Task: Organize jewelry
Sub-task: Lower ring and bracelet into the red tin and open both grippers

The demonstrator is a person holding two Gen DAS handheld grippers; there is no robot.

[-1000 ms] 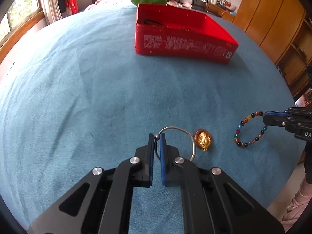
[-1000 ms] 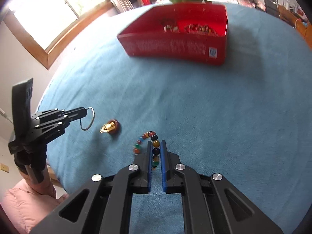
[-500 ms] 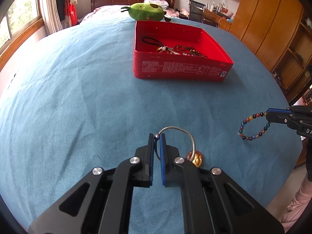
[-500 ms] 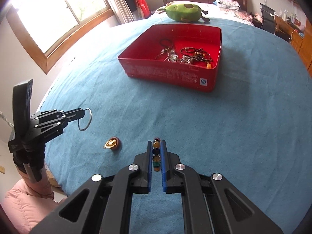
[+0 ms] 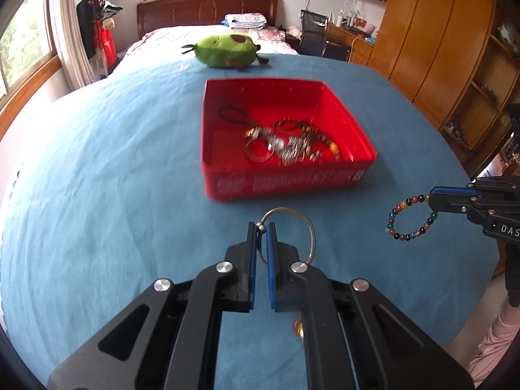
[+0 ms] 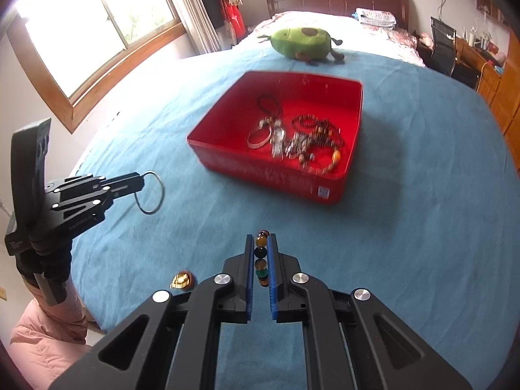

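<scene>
My left gripper (image 5: 261,227) is shut on a thin silver bangle (image 5: 310,227) and holds it in the air above the blue cloth; it also shows in the right wrist view (image 6: 143,183) with the bangle (image 6: 159,193). My right gripper (image 6: 261,239) is shut on a multicoloured bead bracelet (image 6: 261,260), which hangs from it in the left wrist view (image 5: 406,219). A red box (image 5: 286,185) with several pieces of jewelry stands ahead of both; it also shows in the right wrist view (image 6: 273,175). A small gold ornament (image 6: 182,280) lies on the cloth below.
A blue cloth (image 5: 113,178) covers the table. A green avocado plush (image 5: 226,50) lies behind the red box. A bed, a window on the left and wooden wardrobes (image 5: 438,48) on the right surround the table.
Both grippers have risen from the cloth with their jewelry and moved toward the red box. The gold ornament stays on the cloth and has slid low in both views.
</scene>
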